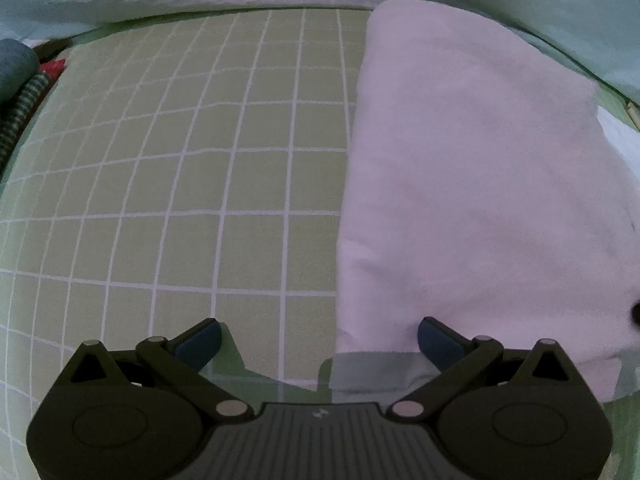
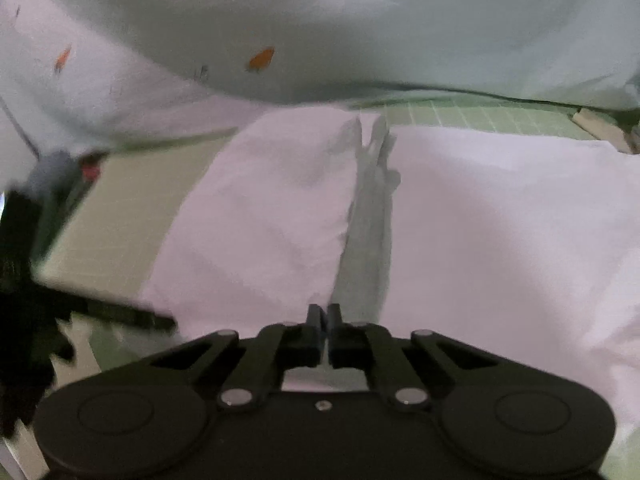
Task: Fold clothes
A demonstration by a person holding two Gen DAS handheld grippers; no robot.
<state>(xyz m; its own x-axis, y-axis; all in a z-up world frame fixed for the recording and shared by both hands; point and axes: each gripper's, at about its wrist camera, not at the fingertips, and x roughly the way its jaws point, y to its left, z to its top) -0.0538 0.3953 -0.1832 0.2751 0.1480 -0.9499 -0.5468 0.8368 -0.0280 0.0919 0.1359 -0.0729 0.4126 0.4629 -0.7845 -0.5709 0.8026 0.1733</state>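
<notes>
A pale pink-white garment [image 1: 472,184] lies on a green checked sheet [image 1: 180,184], its straight left edge running away from me. My left gripper [image 1: 319,342] is open and empty, low over the near left corner of the garment; its right finger rests on the cloth. In the right wrist view the garment [image 2: 500,216] is partly folded, with a raised fold [image 2: 368,216] down the middle. My right gripper [image 2: 325,316] is shut on the near end of that fold.
A pale blue-green blanket [image 2: 360,32] with small orange marks is bunched along the far side. Rolled dark and striped clothes [image 1: 16,88] sit at the far left edge. The left gripper shows as a dark blur [image 2: 24,300] at the left of the right wrist view.
</notes>
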